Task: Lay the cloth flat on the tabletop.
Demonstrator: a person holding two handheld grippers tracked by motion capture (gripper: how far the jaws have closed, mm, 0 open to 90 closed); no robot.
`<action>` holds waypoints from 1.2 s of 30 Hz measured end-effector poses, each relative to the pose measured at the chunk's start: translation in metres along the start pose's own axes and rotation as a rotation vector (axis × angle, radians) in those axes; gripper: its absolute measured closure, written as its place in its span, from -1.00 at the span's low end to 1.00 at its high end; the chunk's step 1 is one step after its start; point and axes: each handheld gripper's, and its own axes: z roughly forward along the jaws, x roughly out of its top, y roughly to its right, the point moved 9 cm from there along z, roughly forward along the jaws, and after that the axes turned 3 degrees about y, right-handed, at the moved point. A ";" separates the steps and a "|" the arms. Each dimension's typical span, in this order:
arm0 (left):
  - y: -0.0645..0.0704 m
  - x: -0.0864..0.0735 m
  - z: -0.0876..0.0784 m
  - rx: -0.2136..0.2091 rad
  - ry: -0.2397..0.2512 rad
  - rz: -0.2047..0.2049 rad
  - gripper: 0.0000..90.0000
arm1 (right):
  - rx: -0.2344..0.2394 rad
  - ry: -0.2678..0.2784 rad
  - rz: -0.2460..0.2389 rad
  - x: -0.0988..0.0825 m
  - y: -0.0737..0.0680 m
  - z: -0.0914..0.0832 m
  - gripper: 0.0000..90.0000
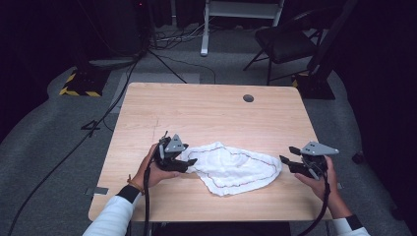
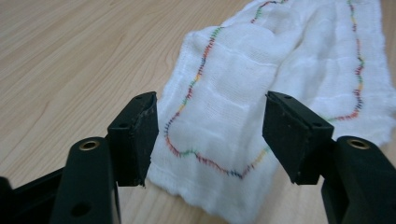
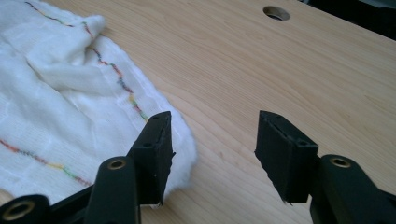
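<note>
I hold the left tool (image 1: 189, 162) spread over the near corner of the white cloth (image 1: 231, 167), its jaws straddling the stitched hem, probably to pinch it. The right tool (image 1: 290, 162), also spread, waits just beside the cloth's right edge. The cloth lies rumpled at lower centre of the wooden desk (image 1: 206, 108). Beyond, at upper right, a chair (image 1: 285, 42) stands on grey carpet.

A soft white gauzy cloth (image 2: 280, 79) with coloured stitching lies on a smooth, matt wood-grain table (image 1: 206, 108).
</note>
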 end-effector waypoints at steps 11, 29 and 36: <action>-0.005 -0.011 0.054 -0.069 -0.186 0.058 0.39 | 0.091 -0.209 -0.073 -0.031 -0.024 0.038 0.09; 0.035 -0.033 0.028 -0.184 -0.277 0.169 0.90 | -0.074 -0.167 -0.085 -0.033 0.012 0.027 0.88; 0.063 -0.040 0.020 -0.242 -0.246 0.122 0.74 | -0.107 -0.164 -0.070 -0.033 0.017 0.027 0.71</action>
